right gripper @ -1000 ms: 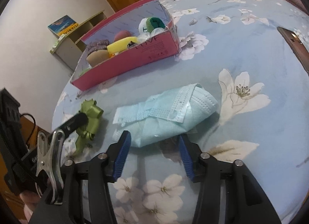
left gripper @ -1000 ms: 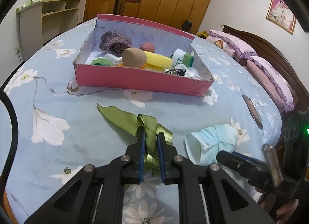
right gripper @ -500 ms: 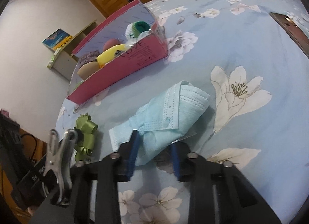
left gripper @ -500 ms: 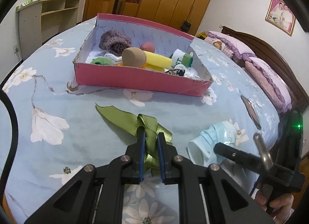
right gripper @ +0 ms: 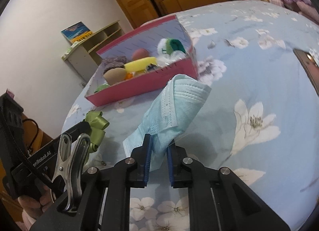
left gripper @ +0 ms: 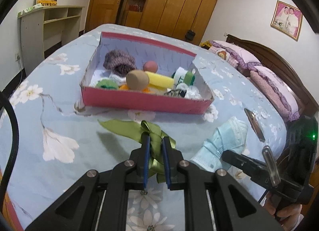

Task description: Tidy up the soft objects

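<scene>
The right gripper (right gripper: 158,149) is clenched on the lower end of a crumpled pale-blue pleated face mask (right gripper: 175,107), which rises from between the blue pads toward the centre of the right wrist frame, its long axis tilted up and to the right, its top folded edge overlapping the near wall of the shallow pink cardboard box (right gripper: 139,89). The left gripper (left gripper: 155,147) is clenched on the knot of an olive-green satin ribbon bow (left gripper: 137,129), whose long tail lies flat on the blue floral bedsheet (left gripper: 59,111) and runs toward the left of the left wrist frame. What the coming move turns on, as I judge it, is that the box sits straight ahead of both grippers in the upper middle of each view, its long side crosswise to them; the ribbon looks somewhat nearer its front wall than the mask. The left wrist view shows the box interior packed with soft items and a dark phone (left gripper: 254,123) on the sheet at right. The right wrist view alone shows the mask lifted clear of the sheet, with a shadow beneath it.
</scene>
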A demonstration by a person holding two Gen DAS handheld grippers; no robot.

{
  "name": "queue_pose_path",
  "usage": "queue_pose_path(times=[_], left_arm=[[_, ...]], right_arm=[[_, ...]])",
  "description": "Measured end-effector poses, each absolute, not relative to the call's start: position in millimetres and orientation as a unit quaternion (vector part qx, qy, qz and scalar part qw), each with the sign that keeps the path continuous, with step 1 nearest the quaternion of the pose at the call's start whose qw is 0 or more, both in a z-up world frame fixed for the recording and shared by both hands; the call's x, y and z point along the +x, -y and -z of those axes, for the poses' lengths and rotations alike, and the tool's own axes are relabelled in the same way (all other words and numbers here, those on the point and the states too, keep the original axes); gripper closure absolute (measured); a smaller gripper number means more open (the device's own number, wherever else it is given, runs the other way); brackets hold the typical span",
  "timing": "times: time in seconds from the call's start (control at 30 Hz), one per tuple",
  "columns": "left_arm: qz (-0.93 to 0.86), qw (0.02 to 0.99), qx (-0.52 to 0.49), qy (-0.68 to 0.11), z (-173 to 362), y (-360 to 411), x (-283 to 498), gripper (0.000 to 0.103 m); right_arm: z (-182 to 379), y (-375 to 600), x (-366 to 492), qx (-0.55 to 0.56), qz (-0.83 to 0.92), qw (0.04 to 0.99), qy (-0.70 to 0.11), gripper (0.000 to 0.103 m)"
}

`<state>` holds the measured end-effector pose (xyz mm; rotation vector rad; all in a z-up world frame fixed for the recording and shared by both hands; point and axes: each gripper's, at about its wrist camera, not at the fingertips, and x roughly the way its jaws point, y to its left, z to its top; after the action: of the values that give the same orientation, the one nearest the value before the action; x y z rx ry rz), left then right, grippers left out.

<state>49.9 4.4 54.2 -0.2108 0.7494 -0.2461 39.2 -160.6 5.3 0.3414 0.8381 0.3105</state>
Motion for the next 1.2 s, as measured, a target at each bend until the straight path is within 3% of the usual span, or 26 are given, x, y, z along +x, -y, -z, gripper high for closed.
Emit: queue_pose_path(times=[0.37,0.67,0.77,0.83,0.93,1.2], left_arm=[[0.110,0.932,-0.094,-0.331,-89.6,-14.9,76.7,0.090],[0.109,0.926,-0.090,-0.351,-78.9,-21.5,76.5,0.090],[0.109,0.918,-0.101,-0.366,-68.4,-22.5,76.1,0.079],[0.109,0.915,-0.106,-0.373,-63.5,-22.2,75.5,0.069],[0.107,0.913,-0.104,-0.379,-58.6,-20.5,72.0,0.057],[0.120,0.900,-0.097,-0.407,-42.0,-12.0,62.9,0.052]], right_arm=[[-41.7,146.8,60.5,0.114,-0.175,0.904,-0.372,0.088],[-36.7,138.9,66.5,0.102,-0.181,0.903,-0.375,0.089],[-31.9,138.6,64.8,0.097,-0.179,0.902,-0.381,0.088],[-29.1,138.8,62.8,0.096,-0.179,0.899,-0.387,0.074],[-25.3,138.5,60.0,0.090,-0.177,0.898,-0.393,0.071],[-10.3,134.6,55.4,0.090,-0.189,0.885,-0.416,0.069]])
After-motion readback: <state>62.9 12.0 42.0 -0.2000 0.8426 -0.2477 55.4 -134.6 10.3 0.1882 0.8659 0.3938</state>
